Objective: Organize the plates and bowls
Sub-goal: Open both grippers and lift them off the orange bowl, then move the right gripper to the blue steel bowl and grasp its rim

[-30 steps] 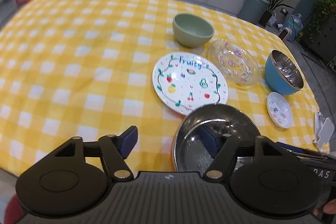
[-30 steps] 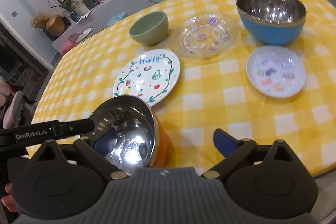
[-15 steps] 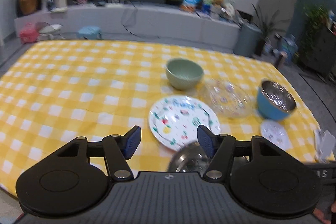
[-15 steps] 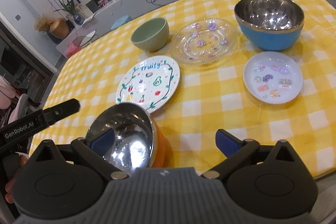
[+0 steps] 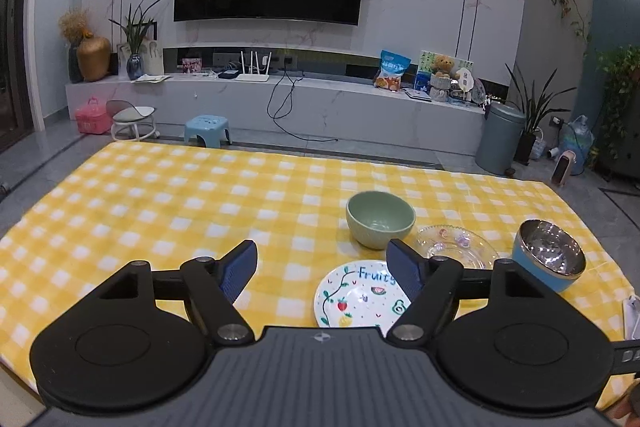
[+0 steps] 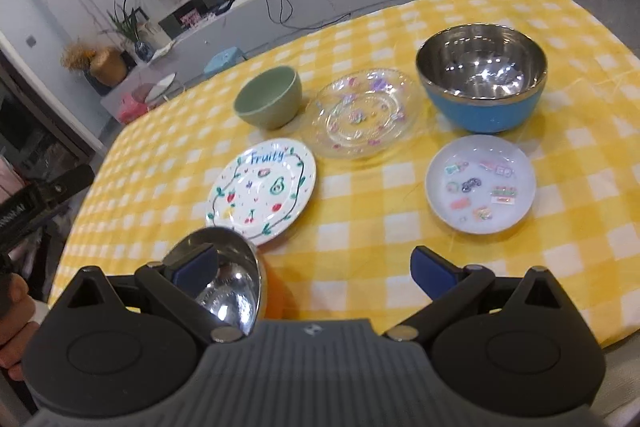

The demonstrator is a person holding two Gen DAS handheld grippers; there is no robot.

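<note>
On the yellow checked tablecloth (image 6: 352, 211) lie a green bowl (image 6: 269, 97), a clear glass plate (image 6: 362, 113), a blue steel-lined bowl (image 6: 481, 75), a white "Fruity" plate (image 6: 262, 189), a small white sticker plate (image 6: 480, 183) and an orange steel-lined bowl (image 6: 236, 277) at the near edge. My right gripper (image 6: 316, 269) is open above the near edge, its left finger over the orange bowl. My left gripper (image 5: 322, 267) is open and empty, raised, with the green bowl (image 5: 380, 219), "Fruity" plate (image 5: 360, 297), glass plate (image 5: 456, 245) and blue bowl (image 5: 550, 261) ahead of it.
A TV wall and a long low cabinet (image 5: 280, 103) stand beyond the table's far edge. A blue stool (image 5: 208, 129) and a grey bin (image 5: 500, 139) stand on the floor. The left part of the cloth (image 5: 140, 203) is bare.
My left gripper has lifted and tilted up away from the orange bowl, which has dropped out of its view. My right gripper has drawn back and up a little, still open.
</note>
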